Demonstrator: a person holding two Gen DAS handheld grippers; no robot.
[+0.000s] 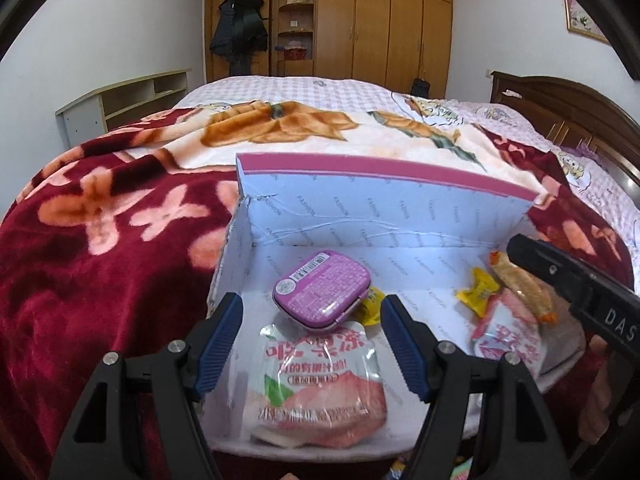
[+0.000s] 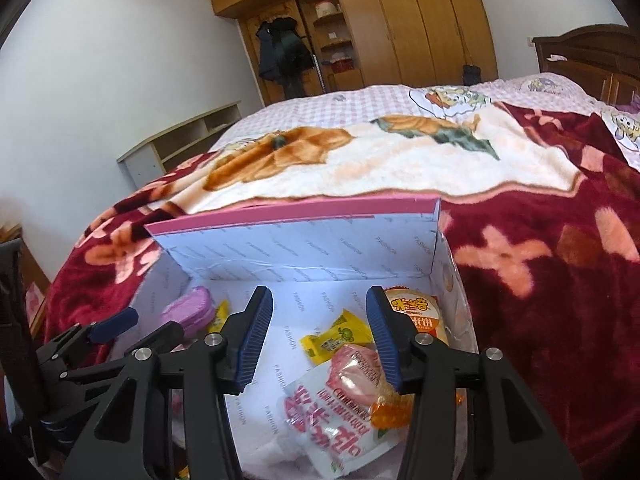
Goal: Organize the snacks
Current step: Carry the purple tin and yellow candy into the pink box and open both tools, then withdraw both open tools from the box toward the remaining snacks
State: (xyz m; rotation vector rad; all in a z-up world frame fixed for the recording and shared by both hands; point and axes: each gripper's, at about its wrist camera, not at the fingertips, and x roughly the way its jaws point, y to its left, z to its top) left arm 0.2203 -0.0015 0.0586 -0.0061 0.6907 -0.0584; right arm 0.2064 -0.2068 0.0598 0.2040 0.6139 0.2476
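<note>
Snacks lie inside a shallow white cardboard box with a pink-edged upright lid (image 1: 384, 200), which sits on a dark red floral fleece blanket (image 1: 100, 248) spread over a bed. In the left wrist view, the left gripper (image 1: 312, 340) hangs over the near left part of the box with its blue-padded fingers (image 1: 218, 344) spread wide and nothing pressed between them; below the gap lies a clear pink-and-white peach jelly pouch (image 1: 320, 392), and just beyond it a flat purple rounded-square tin (image 1: 322, 294) with a small yellow wrapped sweet (image 1: 370, 308) peeking out from its right edge. In the right wrist view, the right gripper (image 2: 318, 340) hangs over the right part of the box, its jaws parted and gripping nothing. Under it lie a yellow sweet wrapper with green print (image 2: 336, 340), a second white-and-pink jelly pouch (image 2: 340, 408), an orange-and-clear wrapped snack (image 2: 394, 410) touching the right finger's inner side, and a round rice-cracker packet with an orange label (image 2: 416, 312) against the box's right wall. Wooden wardrobes (image 1: 380, 20) stand beyond the bed.
</note>
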